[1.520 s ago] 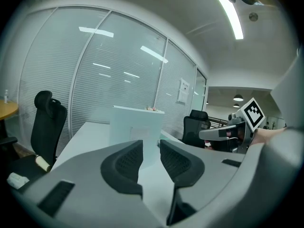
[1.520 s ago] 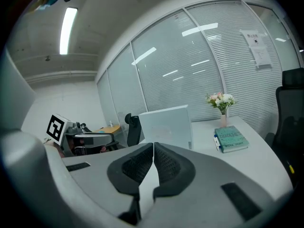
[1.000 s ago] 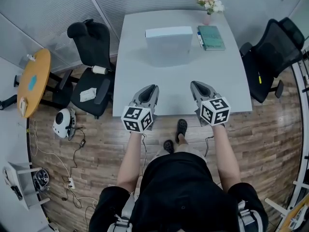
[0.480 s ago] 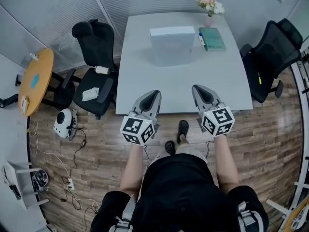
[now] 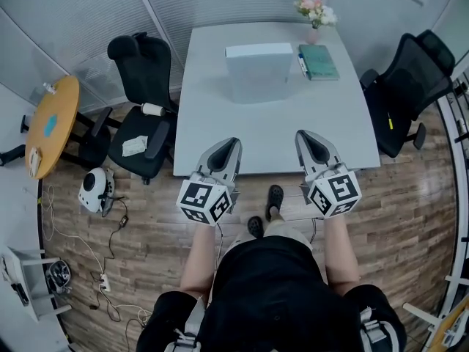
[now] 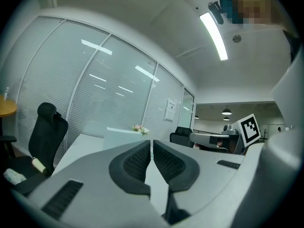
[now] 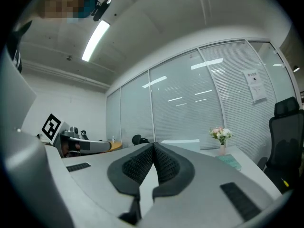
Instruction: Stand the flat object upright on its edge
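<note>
**Claws Hang Back as White Box Stands on Edge**

At left, the left claw [image 5: 231, 144] hovers over the near edge of the pale surface [image 5: 278, 134]. Its jaws have just been closing and are now all but together, with nothing between them. Past it, at the far middle of the surface, stands the white box [image 5: 259, 75], taken here to be the task's flat object. It is upright on one long edge, well apart from both claws, so the job looks done. The box appears light, stiff and smooth-faced. It is likely slippery and, being tall and thin, easy to topple. A hold is best taken on its two short side edges, one claw to each. The right claw [image 5: 303, 135] is likewise closed and empty. Farther right, a teal book [image 5: 318, 61] lies flat beside a vase of flowers [image 5: 314, 20].
</note>
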`<state>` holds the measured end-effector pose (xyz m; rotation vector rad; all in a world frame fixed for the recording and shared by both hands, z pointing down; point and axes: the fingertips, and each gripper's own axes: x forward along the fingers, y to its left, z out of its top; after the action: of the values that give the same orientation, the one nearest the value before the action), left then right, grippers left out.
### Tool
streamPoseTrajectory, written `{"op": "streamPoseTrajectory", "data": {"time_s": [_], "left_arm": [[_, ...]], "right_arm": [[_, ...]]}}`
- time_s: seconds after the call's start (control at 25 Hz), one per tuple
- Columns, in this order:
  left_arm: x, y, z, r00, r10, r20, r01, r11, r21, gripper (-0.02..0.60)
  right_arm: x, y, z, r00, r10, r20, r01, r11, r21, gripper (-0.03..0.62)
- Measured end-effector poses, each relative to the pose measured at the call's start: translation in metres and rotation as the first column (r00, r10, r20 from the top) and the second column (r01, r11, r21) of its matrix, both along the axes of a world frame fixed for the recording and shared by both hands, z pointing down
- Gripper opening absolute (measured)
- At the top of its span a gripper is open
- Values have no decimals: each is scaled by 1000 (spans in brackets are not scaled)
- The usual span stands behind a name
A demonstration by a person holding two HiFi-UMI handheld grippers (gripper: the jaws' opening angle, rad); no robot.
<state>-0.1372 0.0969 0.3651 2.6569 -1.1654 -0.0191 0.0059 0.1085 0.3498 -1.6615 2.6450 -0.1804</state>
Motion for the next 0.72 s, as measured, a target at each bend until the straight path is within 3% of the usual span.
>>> {"op": "streamPoseTrajectory", "data": {"time_s": [0.72], "left_arm": [[8, -9, 6, 1000, 2, 16, -2, 1000, -12, 37]], "right_arm": [[-2, -4, 1, 998, -40, -45, 40, 999, -3, 14]]}}
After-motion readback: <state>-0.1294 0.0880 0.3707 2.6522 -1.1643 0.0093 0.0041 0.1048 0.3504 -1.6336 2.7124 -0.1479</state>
